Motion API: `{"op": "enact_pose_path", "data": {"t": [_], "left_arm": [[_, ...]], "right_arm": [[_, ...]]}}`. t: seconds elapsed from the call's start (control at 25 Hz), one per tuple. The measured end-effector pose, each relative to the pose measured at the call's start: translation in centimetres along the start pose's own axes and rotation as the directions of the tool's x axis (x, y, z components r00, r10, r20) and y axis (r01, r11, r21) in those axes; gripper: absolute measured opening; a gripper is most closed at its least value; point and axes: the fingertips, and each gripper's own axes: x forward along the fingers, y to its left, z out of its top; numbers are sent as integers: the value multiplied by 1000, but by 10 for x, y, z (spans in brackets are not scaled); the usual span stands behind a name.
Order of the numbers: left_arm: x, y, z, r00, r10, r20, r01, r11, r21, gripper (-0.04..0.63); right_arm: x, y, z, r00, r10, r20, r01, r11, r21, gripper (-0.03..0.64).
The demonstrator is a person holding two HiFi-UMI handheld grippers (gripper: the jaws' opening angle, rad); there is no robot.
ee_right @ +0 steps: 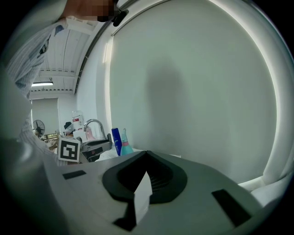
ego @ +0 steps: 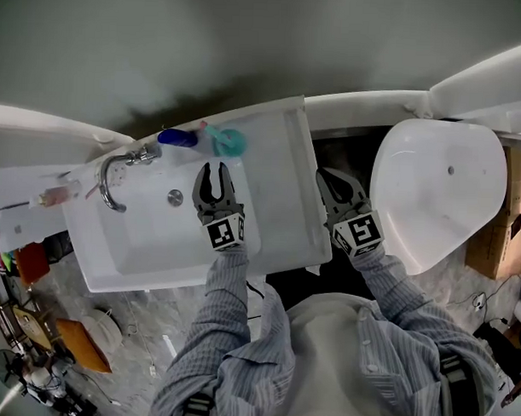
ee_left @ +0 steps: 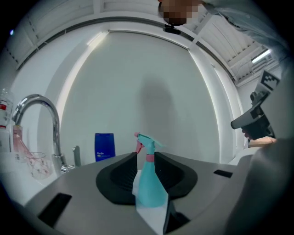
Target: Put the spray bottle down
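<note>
We get soft, even light in all three views, no hard glare; the white sink [ego: 279, 161] is the brightest patch, near blown out; a dark smeared shadow sits on the wall [ego: 187, 98] just above it; the floor [ego: 137, 326] at lower left is dim; both gripper views are heavy fisheye with black corners; a ceiling light [ee_left: 261, 56] shows upper right in the left one; we read the spray bottle [ee_left: 149, 183] sharp, the near foreground soft.
</note>
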Motion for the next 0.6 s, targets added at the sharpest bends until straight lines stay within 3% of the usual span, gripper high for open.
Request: {"op": "enact_pose_path", "data": {"t": [0.6], "left_arm": [[-106,33,84,985,166,38,-167,986,21,20]], "right_arm": [[-25,50,50,986,153,67,-150,987,-59,15]]}}
